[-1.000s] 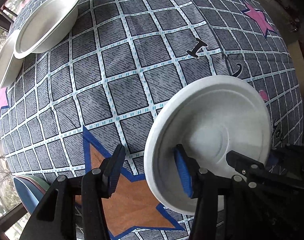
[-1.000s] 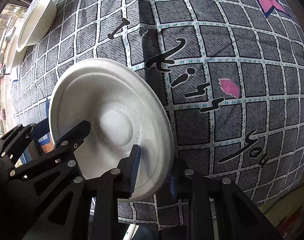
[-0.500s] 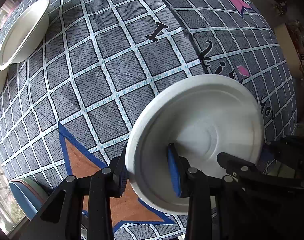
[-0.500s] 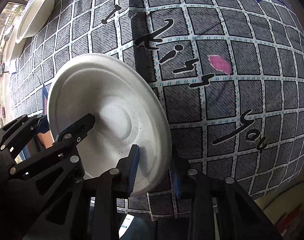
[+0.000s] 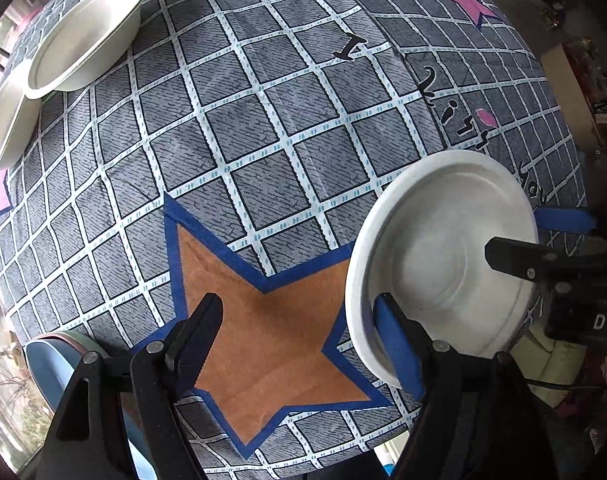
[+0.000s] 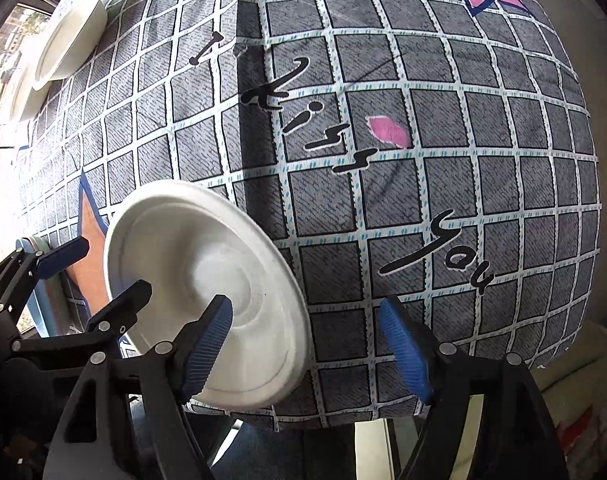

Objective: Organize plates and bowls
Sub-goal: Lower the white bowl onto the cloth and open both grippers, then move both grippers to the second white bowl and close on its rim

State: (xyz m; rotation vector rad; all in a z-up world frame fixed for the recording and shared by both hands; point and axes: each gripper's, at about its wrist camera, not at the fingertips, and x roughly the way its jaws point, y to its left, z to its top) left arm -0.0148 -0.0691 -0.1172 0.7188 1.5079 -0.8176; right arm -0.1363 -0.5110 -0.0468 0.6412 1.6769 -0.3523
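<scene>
Covering the whole table is a grey grid-pattern tablecloth (image 5: pixel 263 128) with white lines, a pink star at the far side, black script lettering "I kiss you" (image 6: pixel 343 152) and a big orange star with blue outline (image 5: pixel 271 340) at the near edge. Far left corner: white paper bowl (image 5: pixel 83 36) sitting rim-up on the cloth, and just beside it, further left, a second white dish (image 5: pixel 7 128), partly cut by the frame edge. Near left edge, partly behind the left tool: a light-blue plate with a pinkish rim under it (image 5: pixel 55 364), looks like a small stack, can't tell how many. Main item: white paper plate (image 5: pixel 443 256), tilted up on edge over the near right part of the table, concave side facing left. Left gripper (image 5: pixel 299 340) is spread wide; only its right blue pad is at the plate's inner face, the left finger is well apart over the orange star, so nothing is clamped. Right gripper (image 6: pixel 303 344) is also spread wide; plate (image 6: pixel 207 300) rim sits between its fingers, left blue pad on or just at the plate's face, right pad (image 6: pixel 403 356) clear of it. Exact contact isn't resolvable, so can't tell what is bearing the plate.
</scene>
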